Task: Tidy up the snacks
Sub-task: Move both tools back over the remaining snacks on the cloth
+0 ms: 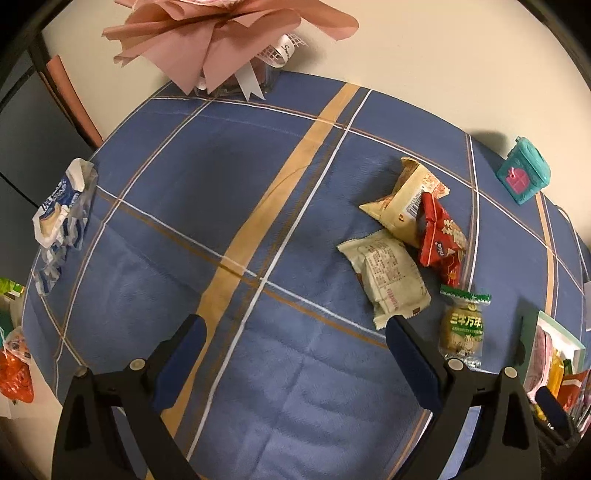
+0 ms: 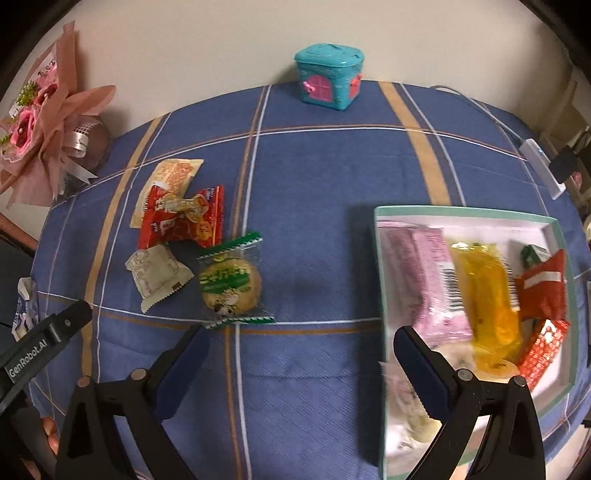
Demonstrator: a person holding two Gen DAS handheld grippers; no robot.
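Observation:
Loose snacks lie in a cluster on the blue checked cloth: a green-striped cookie packet (image 2: 231,286) (image 1: 462,326), a red packet (image 2: 181,218) (image 1: 441,236), a cream wrapped cake (image 2: 157,277) (image 1: 389,275) and a beige packet (image 2: 168,181) (image 1: 406,201). A white box with a pale green rim (image 2: 461,212) holds pink, yellow and red snacks. My right gripper (image 2: 299,339) is open above bare cloth between the cluster and the box, holding nothing. My left gripper (image 1: 295,325) is open too, empty, just left of the cream cake.
A teal toy box (image 2: 328,75) (image 1: 522,173) stands at the far edge by the wall. A pink paper bouquet (image 1: 221,33) (image 2: 44,125) sits at the back left. A blue-and-white crumpled wrapper (image 1: 61,214) lies at the table's left edge. A white cable and charger (image 2: 539,158) run along the right.

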